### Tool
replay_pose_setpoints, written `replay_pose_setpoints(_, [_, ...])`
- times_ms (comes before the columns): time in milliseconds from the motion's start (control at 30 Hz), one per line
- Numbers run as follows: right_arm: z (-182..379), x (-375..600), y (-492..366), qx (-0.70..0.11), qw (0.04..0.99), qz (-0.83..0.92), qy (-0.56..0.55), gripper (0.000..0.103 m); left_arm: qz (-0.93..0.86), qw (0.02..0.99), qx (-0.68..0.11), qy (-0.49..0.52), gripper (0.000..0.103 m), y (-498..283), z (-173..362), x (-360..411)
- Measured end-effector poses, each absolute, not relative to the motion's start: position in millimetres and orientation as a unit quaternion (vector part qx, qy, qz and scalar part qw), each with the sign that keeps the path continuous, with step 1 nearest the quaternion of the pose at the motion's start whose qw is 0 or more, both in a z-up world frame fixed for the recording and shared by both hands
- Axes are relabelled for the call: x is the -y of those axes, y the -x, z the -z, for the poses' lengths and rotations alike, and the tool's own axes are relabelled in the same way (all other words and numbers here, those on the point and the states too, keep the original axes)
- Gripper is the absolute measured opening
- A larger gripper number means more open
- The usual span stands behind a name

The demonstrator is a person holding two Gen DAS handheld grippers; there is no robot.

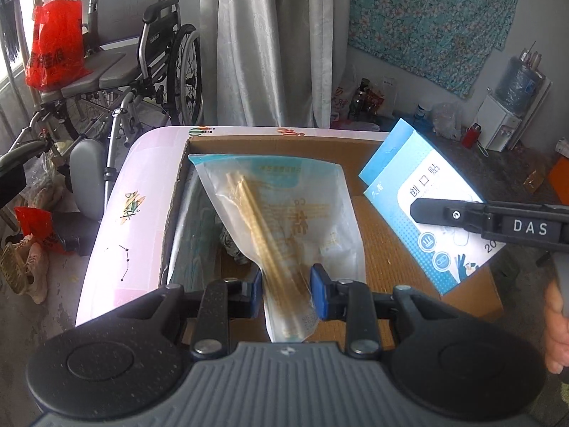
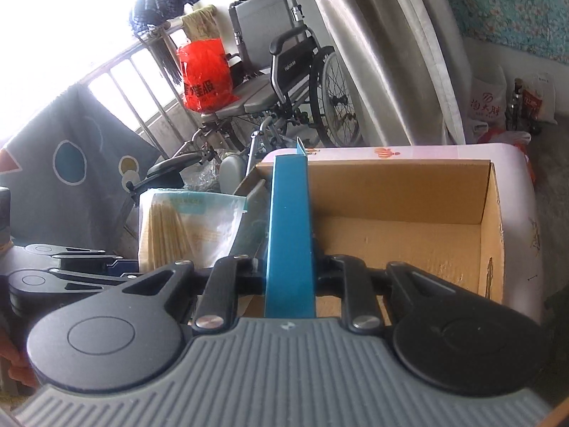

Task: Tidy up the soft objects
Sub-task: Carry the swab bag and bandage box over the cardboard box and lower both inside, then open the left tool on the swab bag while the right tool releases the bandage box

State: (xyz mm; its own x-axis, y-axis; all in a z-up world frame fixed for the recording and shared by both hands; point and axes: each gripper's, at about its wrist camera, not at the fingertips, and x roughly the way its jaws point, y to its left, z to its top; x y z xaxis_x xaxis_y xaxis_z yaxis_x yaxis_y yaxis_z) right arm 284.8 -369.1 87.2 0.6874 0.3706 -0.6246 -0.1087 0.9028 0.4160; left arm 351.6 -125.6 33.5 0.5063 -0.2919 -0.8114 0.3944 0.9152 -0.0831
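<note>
My left gripper (image 1: pixel 285 286) is shut on a clear plastic bag of yellow sticks (image 1: pixel 284 213), held upright over the left side of an open cardboard box (image 1: pixel 284 140). The bag also shows in the right wrist view (image 2: pixel 185 227). My right gripper (image 2: pixel 290 267) is shut on a blue and white bandage box (image 2: pixel 290 227), seen edge-on above the cardboard box (image 2: pixel 490 220). In the left wrist view the bandage box (image 1: pixel 426 192) hangs over the right side of the cardboard box, held by the right gripper's fingers (image 1: pixel 444 213).
The cardboard box rests on a pink table (image 1: pixel 117 220). A wheelchair (image 1: pixel 156 57) with a red bag (image 1: pixel 57 49) stands behind it, beside grey curtains (image 1: pixel 263 42). Shoes and clutter (image 1: pixel 25 267) lie on the floor at the left. A water dispenser (image 1: pixel 512 106) stands at the right.
</note>
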Motion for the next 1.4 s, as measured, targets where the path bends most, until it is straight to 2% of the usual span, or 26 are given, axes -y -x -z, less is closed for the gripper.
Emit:
replay_pose_setpoints(367, [8,384,-395,-0.442,0.870,-0.076,-0.206,0.019,0.184,0.831,-0.514,-0.104,0.030,-454,44,181])
replay_pose_setpoints(733, [69,397,-444,-0.474,0.844,-0.046,-0.246,0.019,0.175,0.809,-0.553,-0.095,0.030,-497,91,195])
replay_pose_setpoints(833, [81,393,-451,-0.479,0.839,-0.046,-0.254,0.019,0.171,0.806,-0.561,-0.080,0.033,-500,94,191])
replay_pose_setpoints(933, [92,387,-455,-0.487,0.833,-0.041,-0.259,0.020,0.172,0.802,-0.568,-0.072,0.041,-503,96,189])
replay_pose_setpoints(1000, [99,387,-457,-0.493,0.827,-0.036,-0.268,0.021,0.171,0.800,-0.570,-0.070,0.041,-503,97,188])
replay_pose_setpoints(1033, [102,387,-458,-0.496,0.824,-0.035,-0.273,0.022,0.171,0.799,-0.572,-0.068,0.045,-503,97,188])
replay_pose_setpoints(1067, [105,388,-460,-0.499,0.820,-0.034,-0.278,0.024,0.172,0.799,-0.573,-0.065,0.049,-502,97,188])
replay_pose_setpoints(1133, [109,392,-460,-0.504,0.812,-0.027,-0.293,0.038,0.172,0.798,-0.575,-0.056,0.056,-502,96,187])
replay_pose_setpoints(1167, [110,394,-460,-0.504,0.810,-0.022,-0.298,0.049,0.172,0.797,-0.576,-0.050,0.059,-502,95,185])
replay_pose_setpoints(1200, [110,396,-460,-0.503,0.811,-0.015,-0.299,0.056,0.174,0.798,-0.575,-0.042,0.060,-502,93,184])
replay_pose_setpoints(1400, [111,404,-457,-0.503,0.810,0.008,-0.301,0.058,0.173,0.797,-0.579,-0.011,0.062,-507,86,180])
